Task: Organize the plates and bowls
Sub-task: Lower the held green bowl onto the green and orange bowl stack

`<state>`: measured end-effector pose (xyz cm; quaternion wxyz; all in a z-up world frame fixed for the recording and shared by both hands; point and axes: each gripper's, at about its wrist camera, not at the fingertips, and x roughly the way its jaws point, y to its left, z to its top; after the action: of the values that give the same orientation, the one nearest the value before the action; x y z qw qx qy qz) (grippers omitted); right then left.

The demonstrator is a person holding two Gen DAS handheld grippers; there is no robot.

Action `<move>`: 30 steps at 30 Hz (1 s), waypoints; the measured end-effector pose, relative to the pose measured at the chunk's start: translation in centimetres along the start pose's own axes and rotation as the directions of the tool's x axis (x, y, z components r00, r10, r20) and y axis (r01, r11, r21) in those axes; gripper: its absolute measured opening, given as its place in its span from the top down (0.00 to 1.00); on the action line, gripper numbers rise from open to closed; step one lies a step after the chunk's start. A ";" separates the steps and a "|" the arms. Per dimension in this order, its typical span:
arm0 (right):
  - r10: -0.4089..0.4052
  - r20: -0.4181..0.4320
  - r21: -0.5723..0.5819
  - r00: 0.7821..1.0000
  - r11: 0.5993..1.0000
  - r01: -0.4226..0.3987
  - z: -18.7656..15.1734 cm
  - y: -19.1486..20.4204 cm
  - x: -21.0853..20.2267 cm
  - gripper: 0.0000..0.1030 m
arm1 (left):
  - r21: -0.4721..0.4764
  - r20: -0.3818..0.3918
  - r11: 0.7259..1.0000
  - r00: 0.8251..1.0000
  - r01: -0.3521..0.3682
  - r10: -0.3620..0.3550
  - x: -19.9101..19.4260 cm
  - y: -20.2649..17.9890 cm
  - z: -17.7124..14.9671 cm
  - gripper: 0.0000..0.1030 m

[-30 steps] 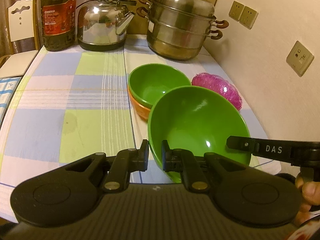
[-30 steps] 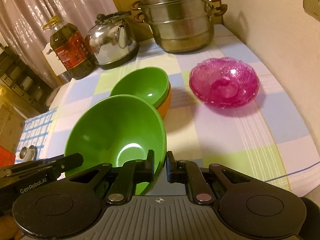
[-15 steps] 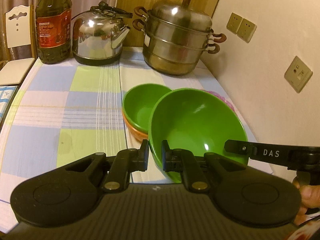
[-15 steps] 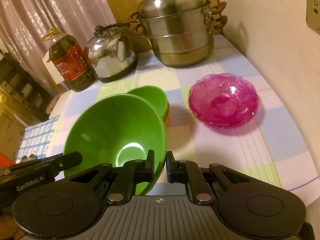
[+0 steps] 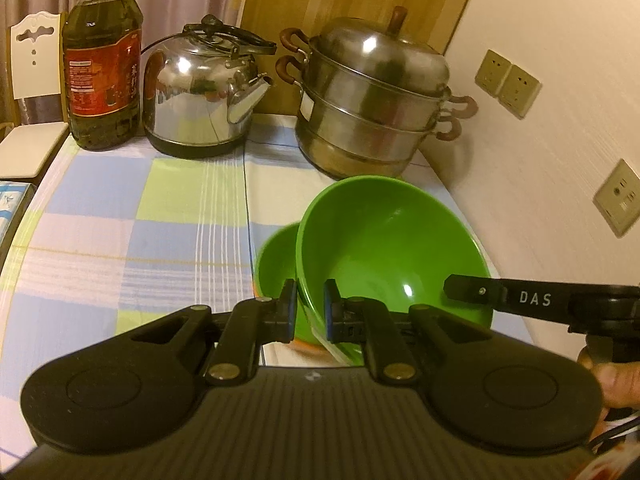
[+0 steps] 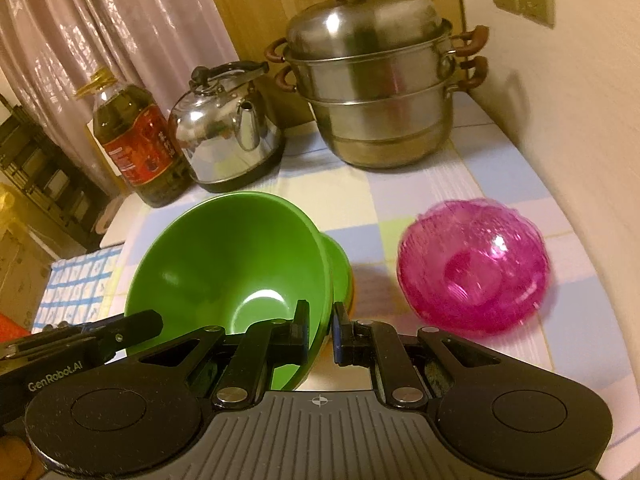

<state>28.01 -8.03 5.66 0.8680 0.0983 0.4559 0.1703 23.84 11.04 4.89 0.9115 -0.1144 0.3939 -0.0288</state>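
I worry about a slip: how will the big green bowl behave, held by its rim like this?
The big green bowl looks stiff and probably light. Its glossy wall may slip between the pads. Left gripper and right gripper pinch opposite rim edges, so it probably won't swing much.

Black left gripper [image 5: 307, 314] with blue pads, brass-coloured screws, ribbed body.

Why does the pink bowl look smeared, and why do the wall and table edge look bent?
Right wrist view: the pink bowl is streaked by motion blur, while the large green bowl stays sharp. Left wrist view: the fisheye lens bows the wall and tablecloth edges; warm, dim light glints off the kettle.
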 end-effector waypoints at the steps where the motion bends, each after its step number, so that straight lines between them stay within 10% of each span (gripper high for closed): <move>1: -0.001 -0.006 -0.002 1.000 1.000 0.001 0.4 -0.1 0.6 0.89 | -0.001 -0.003 1.000 1.000 -0.002 0.002 0.5 0.1 0.3 0.89; 30: -0.138 -0.068 -0.192 0.988 0.974 0.122 1.0 0.6 9.8 0.89 | -0.044 -0.105 0.999 0.994 -0.015 0.011 8.9 3.4 -0.1 0.89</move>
<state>33.87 -3.75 -0.97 0.8635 -0.0211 0.4781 0.1591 29.72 13.02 -2.27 0.8870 -0.1307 0.4424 -0.0199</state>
